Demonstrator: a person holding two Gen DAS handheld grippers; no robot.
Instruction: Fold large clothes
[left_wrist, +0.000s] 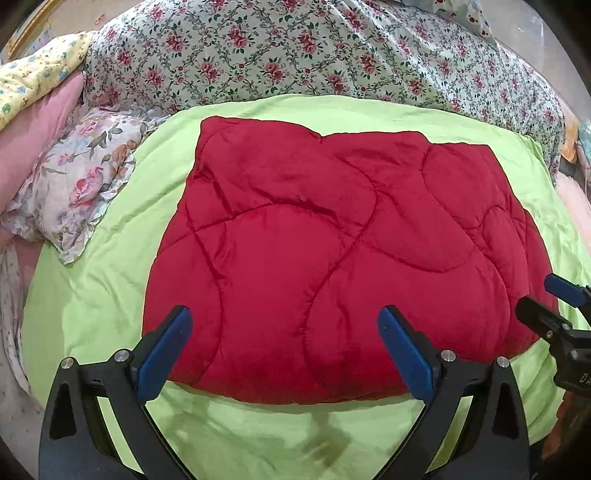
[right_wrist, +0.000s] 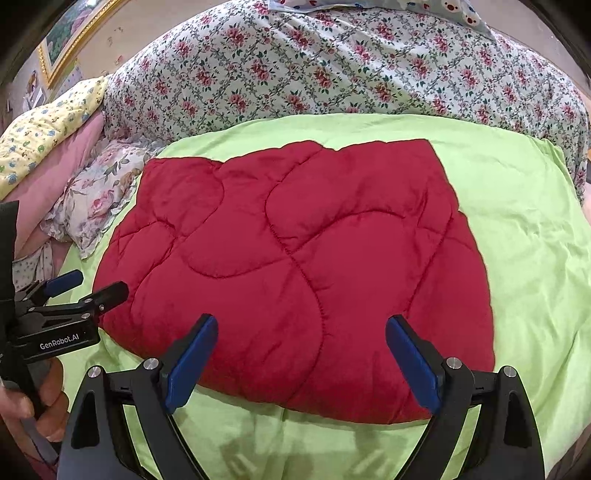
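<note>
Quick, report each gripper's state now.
Left gripper: open, holding nothing, above the folded red quilted blanket.
Right gripper: open, holding nothing, over the same blanket's near edge.

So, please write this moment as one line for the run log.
left gripper: open, empty | right gripper: open, empty | red quilted item: folded, flat on green sheet | both over near edge
</note>
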